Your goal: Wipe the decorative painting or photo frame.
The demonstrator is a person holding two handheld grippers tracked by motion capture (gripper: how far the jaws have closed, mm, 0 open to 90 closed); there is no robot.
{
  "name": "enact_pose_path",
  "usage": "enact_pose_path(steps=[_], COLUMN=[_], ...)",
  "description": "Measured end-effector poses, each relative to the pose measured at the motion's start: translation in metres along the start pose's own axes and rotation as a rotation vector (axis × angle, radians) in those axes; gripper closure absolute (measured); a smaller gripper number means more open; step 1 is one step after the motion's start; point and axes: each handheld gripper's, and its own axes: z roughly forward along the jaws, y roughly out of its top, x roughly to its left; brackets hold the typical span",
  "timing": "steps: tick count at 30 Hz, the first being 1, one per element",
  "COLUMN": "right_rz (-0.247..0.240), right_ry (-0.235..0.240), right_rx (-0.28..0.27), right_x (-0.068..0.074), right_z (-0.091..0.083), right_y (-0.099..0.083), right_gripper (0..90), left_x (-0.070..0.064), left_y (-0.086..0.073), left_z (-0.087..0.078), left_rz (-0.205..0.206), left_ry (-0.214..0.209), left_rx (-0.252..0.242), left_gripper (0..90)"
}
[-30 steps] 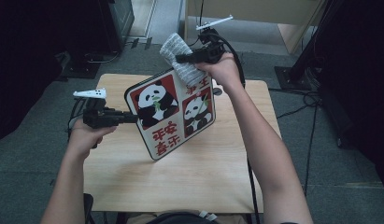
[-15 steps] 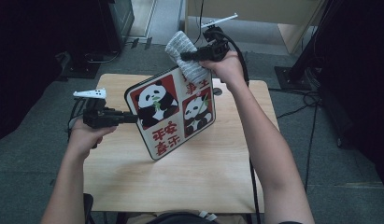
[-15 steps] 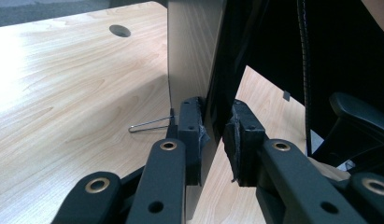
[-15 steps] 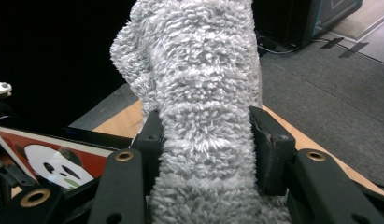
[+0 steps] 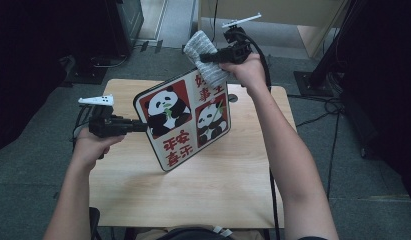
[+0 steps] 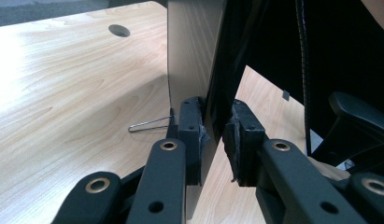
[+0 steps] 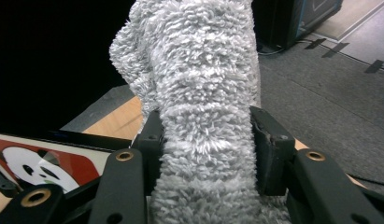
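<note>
The left gripper [image 5: 135, 126] clamps the left edge of a rectangular picture board printed with pandas on red panels [image 5: 185, 120], holding it tilted up above the pale wooden table [image 5: 218, 195]. The right gripper [image 5: 205, 57] is closed on a grey fluffy terry cloth [image 5: 205, 55], which appears to touch the board's top edge, though the contact itself is hard to make out.

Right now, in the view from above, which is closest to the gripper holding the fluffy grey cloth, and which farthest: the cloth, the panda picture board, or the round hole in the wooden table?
From the right gripper:
1. Fluffy grey cloth, clamped in its jaws.
2. Panda picture board, just below.
3. Round hole in the wooden table, underneath by the forearm; its depth is hard to judge.
</note>
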Motion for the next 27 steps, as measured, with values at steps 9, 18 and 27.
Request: enact_pose_path(steps=[9, 18, 27], right_rz=[0.013, 0.045, 0.082], right_ry=[-0.033, -0.068, -0.115], right_rx=[-0.004, 0.001, 0.005], right_x=[-0.009, -0.021, -0.035], right_z=[-0.007, -0.014, -0.025], right_y=[-0.001, -0.001, -0.007], right_gripper=[55.1, 55.1, 60.8], left_x=[0.0, 0.001, 0.002], left_y=[0.0, 0.0, 0.0], left_z=[0.0, 0.0, 0.0], left_rz=[0.0, 0.002, 0.0], left_ry=[-0.003, -0.003, 0.004], left_rx=[0.001, 0.0, -0.004], left_gripper=[77.5, 77.6, 77.9])
